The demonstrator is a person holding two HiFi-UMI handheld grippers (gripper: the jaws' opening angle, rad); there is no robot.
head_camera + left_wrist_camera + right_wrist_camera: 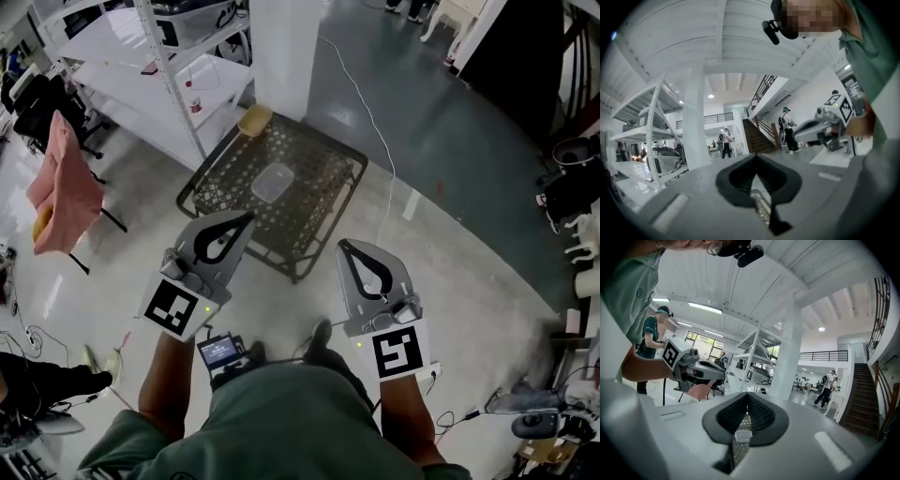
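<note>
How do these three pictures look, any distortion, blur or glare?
Both gripper views: heavy fisheye bending and dark corners, with the left hand-held gripper and right hand-held gripper soft up close. Head view: sharp, floor glaring pale at left.

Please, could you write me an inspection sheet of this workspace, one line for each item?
Surface: low black mesh table standing on a grey floor.
Job's things: clear container lying on the mesh near its middle; neither gripper touches it.
Clutter: tan bowl at the table's far corner; pink cloth hanging at the left.
Grippers: left gripper and right gripper both shut, nothing between the jaws.
Cables: white cable on the floor right of the table.
Surroundings: white shelf rack, white column, people far off in the hall.
</note>
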